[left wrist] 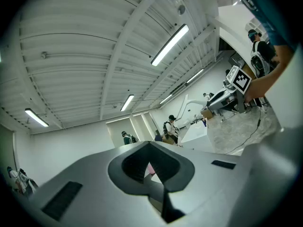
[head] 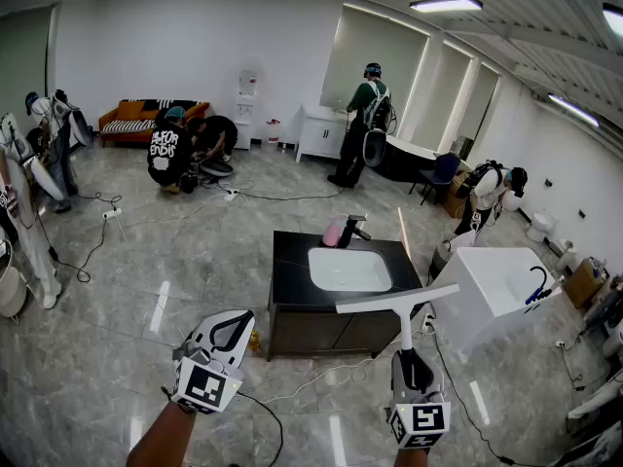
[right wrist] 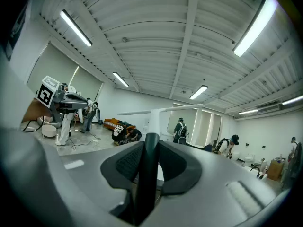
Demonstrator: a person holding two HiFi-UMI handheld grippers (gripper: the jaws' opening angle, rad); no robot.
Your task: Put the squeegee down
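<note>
In the head view my right gripper (head: pixel 414 366) is shut on the dark handle of a squeegee (head: pixel 403 321), which stands upright. Its white blade (head: pixel 397 299) lies crosswise in the air above the front right corner of a black vanity top (head: pixel 290 266). The right gripper view shows the handle (right wrist: pixel 148 174) clamped between the pads and the blade (right wrist: pixel 156 111) beyond them. My left gripper (head: pixel 228 335) hangs at the lower left, in front of the vanity's left corner. It is shut and holds nothing, its tips meeting (left wrist: pixel 151 144).
The vanity has a white basin (head: pixel 348 269), a faucet (head: pixel 354 228) and a pink bottle (head: pixel 333 232). A white sink cabinet (head: pixel 496 290) stands to the right. Cables (head: pixel 316 379) trail over the glossy floor. Several people work farther off in the room.
</note>
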